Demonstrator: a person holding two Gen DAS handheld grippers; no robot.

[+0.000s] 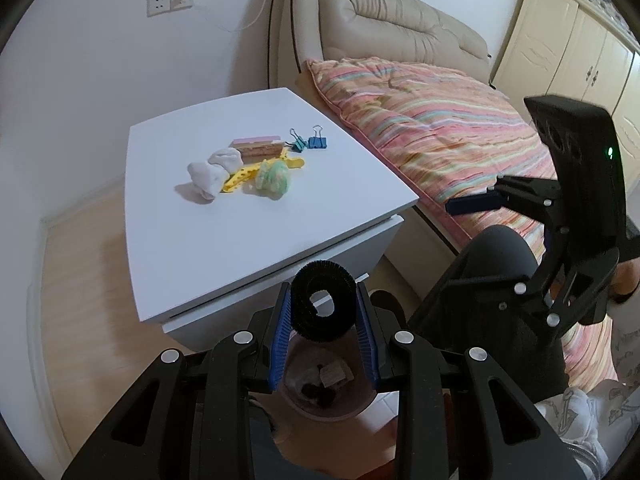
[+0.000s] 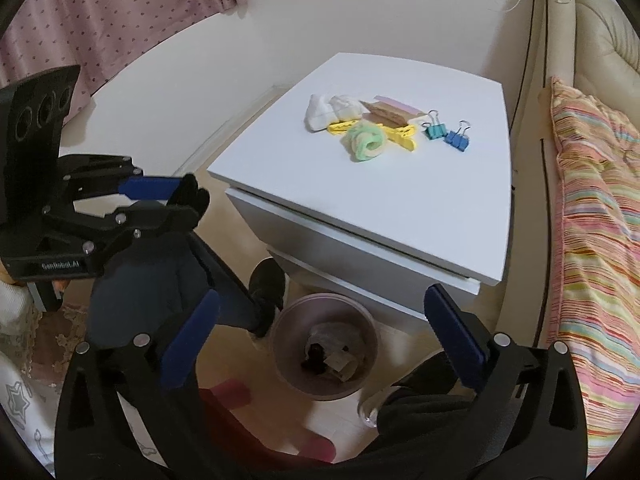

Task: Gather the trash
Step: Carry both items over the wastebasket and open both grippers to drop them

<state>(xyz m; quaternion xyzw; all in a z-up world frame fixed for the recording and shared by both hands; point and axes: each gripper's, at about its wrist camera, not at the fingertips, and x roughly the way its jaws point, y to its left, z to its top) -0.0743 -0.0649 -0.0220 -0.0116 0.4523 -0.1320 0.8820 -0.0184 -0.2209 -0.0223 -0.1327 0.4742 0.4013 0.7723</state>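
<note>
My left gripper (image 1: 323,308) is shut on a black rolled strip (image 1: 320,300), held between its blue pads right above a small pinkish trash bin (image 1: 348,410) on the floor. The bin (image 2: 286,332) holds dark scraps and paper. My right gripper (image 2: 322,306) stands wide open over the bin with nothing between its fingers. On the white nightstand (image 2: 400,208) lie white tissue wads (image 2: 328,112), a green-white wad (image 2: 366,142), yellow clothespins (image 2: 402,136), a pink-brown block (image 2: 388,112) and two binder clips (image 2: 446,134). The right wrist view shows the left gripper (image 2: 178,196) at the left.
A bed with a striped quilt (image 1: 452,132) and a beige headboard (image 1: 380,20) flanks the nightstand. The person's dark-trousered leg (image 2: 160,276) and black shoe (image 2: 268,280) stand close beside the bin. Wardrobe doors (image 1: 568,52) are at the far right. Pink curtain (image 2: 120,12) hangs behind.
</note>
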